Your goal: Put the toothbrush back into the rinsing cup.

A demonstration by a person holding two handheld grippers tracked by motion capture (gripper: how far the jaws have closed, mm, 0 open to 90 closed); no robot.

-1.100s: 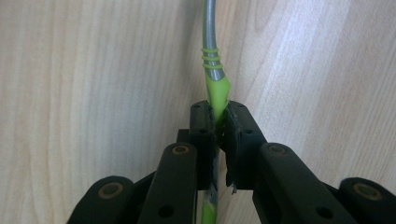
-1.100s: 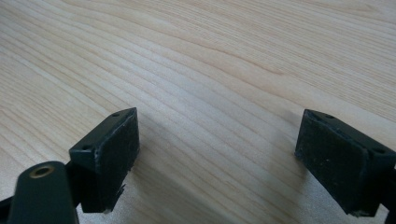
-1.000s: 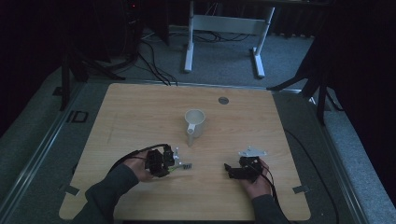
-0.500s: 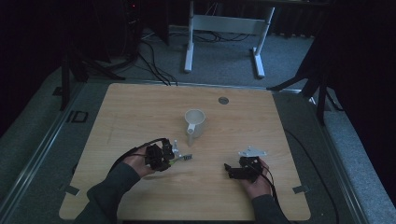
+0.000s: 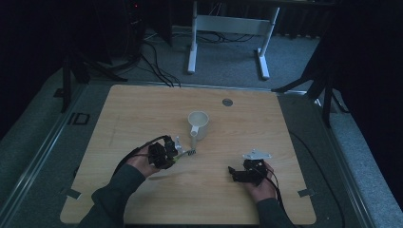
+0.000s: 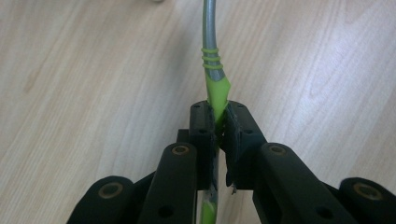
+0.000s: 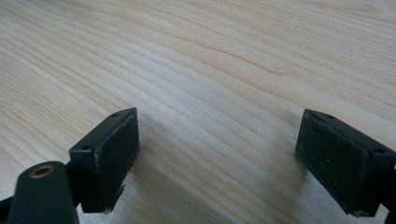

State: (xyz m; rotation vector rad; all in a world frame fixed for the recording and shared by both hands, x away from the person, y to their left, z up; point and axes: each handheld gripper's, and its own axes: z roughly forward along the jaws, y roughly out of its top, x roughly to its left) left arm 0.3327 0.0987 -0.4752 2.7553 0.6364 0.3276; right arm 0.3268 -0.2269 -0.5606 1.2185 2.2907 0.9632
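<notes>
High view: left claw (image 5: 177, 151) gripping one fork (image 5: 186, 153), tines pointing toward 2 o'clock at one mug (image 5: 198, 125) standing near, mug handle facing 6 o'clock; right claw (image 5: 233, 172) resting apart at 4 o'clock on the desk (image 5: 142, 104).

Left gripper view: clamping the green handle, shaft running to 12 o'clock.

Right gripper view: gaping wide over bare wood, holding nothing.
</notes>
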